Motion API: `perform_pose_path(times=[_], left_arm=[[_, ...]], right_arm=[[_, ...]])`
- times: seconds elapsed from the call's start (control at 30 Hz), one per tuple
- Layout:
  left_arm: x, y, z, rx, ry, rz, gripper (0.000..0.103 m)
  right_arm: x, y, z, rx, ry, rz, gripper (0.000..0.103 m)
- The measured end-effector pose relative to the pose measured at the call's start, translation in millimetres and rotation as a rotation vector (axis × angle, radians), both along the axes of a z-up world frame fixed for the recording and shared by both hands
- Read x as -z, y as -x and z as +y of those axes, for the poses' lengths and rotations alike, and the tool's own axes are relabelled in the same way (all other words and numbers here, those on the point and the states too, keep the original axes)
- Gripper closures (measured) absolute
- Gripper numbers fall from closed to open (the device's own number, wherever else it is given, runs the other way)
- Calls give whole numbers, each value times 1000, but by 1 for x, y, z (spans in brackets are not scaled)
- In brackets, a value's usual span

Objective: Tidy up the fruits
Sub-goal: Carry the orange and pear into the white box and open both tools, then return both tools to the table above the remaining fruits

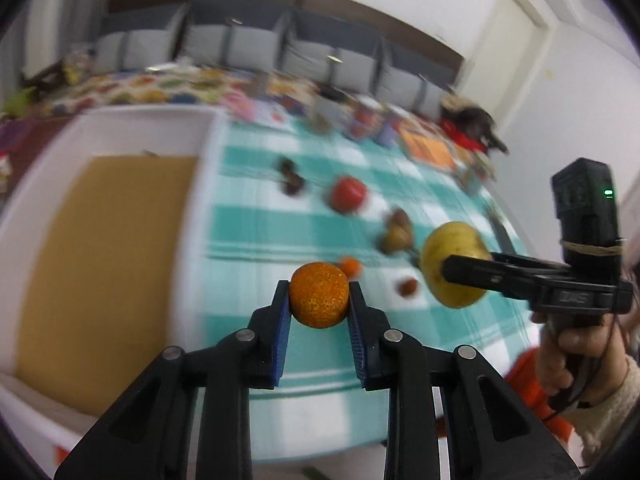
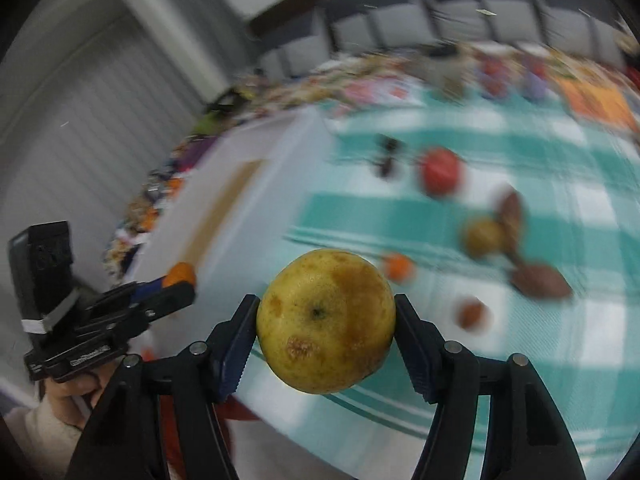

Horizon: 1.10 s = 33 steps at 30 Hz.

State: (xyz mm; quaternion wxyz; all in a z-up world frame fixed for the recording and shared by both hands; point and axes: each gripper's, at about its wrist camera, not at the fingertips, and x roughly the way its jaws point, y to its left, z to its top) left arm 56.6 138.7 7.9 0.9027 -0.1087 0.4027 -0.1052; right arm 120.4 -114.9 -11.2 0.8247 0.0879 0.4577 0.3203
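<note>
The bench (image 1: 256, 420) carries a teal-and-white checked cloth (image 1: 320, 216), and over its left part sits a big white tray (image 1: 204, 148) with a tan cardboard liner (image 1: 100, 264) on its floor. Beyond the bench stands a row of grey cushions (image 1: 248, 44), blurred.

The right gripper (image 2: 326, 326) is clamped on a yellow pear-like fruit (image 2: 326, 322) with brown blotches, one pad against each side, held in the air above the cloth near the bench's front edge. The left gripper (image 1: 319, 296) is closed around a small orange (image 1: 319, 294), its blue pads (image 1: 282, 332) pressing both flanks; the orange hangs above the cloth just right of the tray's wall.

Loose on the cloth lie a red fruit (image 1: 347, 196), a dark pair of fruits (image 1: 290, 178) to its left, a yellowish fruit with brown pieces (image 1: 396, 232), a tiny orange fruit (image 1: 351, 266) and a small reddish-brown one (image 1: 407, 287). All are blurred, so their kinds cannot be told.
</note>
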Motion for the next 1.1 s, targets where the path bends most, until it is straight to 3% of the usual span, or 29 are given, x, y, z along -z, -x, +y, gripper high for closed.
perform_pose_path(times=[0.1,0.23,0.33,0.53,0.7,0.77,0.83,0.9,1.03,1.1], left_arm=[[-2,-1,54,-121,-52,11,76],[27,-6,121,-278,-130,97,76],[54,-6,156,-358,-158,168,76],[87,1,185,-437,-148,249,76],[91,6,189,-474,-175,260,69],[89,10,196,-501,-177,245,42],[81,16,200,-529,-176,216,32],[68,21,203,-548,-160,172,31],[24,31,190,-575,-148,23,19],[5,34,179,-563,-129,-45,17]], right_arm=[[-26,-8,61,-105,-37,-8,37],[-32,-10,145,-221,-31,0,37],[-13,-12,212,-297,3,43,37],[40,-15,291,-366,159,92,37],[65,-16,316,-386,268,75,36],[65,-17,320,-376,271,51,36],[55,-16,317,-364,248,21,35],[35,-18,308,-334,228,-33,31],[-11,-17,278,-261,187,-156,5],[-36,-14,249,-209,160,-228,1]])
